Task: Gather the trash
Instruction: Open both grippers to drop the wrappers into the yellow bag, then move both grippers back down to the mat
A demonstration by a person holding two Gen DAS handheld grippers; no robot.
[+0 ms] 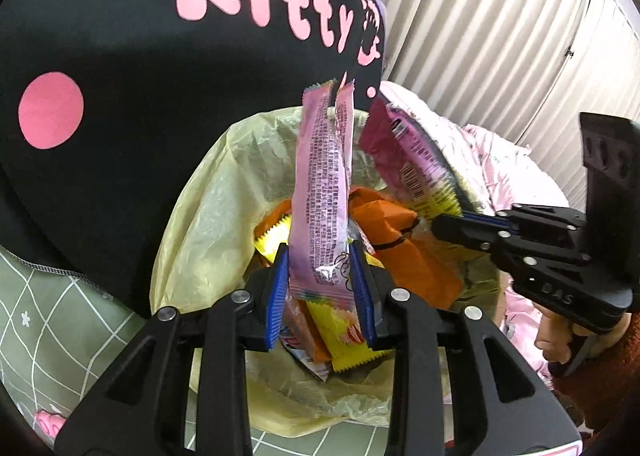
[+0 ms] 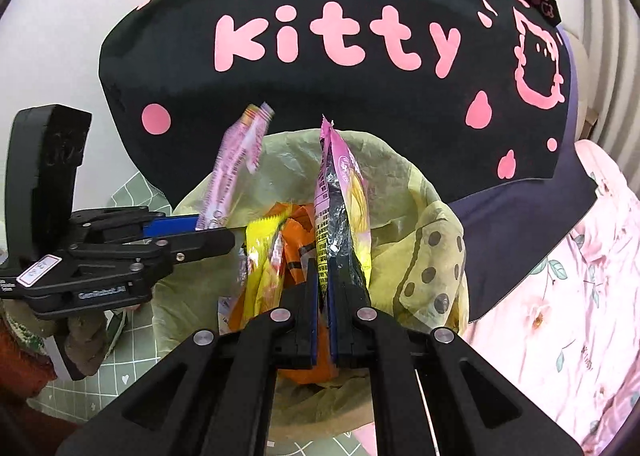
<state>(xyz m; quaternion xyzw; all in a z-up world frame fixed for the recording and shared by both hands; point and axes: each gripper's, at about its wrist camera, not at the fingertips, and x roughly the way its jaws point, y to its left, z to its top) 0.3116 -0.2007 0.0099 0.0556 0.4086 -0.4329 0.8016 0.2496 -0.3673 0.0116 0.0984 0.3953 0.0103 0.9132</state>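
Note:
A bin lined with a pale yellow bag (image 1: 208,215) (image 2: 400,175) stands below both grippers. Orange wrappers (image 1: 404,256) and yellow wrappers (image 2: 260,256) lie inside it. My left gripper (image 1: 320,256) is shut on a long pink wrapper (image 1: 320,175) that stands upright above the bin; the right wrist view shows this gripper (image 2: 224,240) and its wrapper (image 2: 232,167) at the left. My right gripper (image 2: 324,268) is shut on a pink, yellow and silver wrapper (image 2: 340,195), also over the bin. In the left wrist view it (image 1: 440,225) comes in from the right with that wrapper (image 1: 408,159).
A black cloth with pink "kitty" lettering (image 1: 120,55) (image 2: 320,55) hangs close behind the bin. Pink floral bedding (image 2: 560,296) lies to the right, a green grid-patterned cloth (image 1: 48,316) to the left, and white pleated curtains (image 1: 500,35) at the back right.

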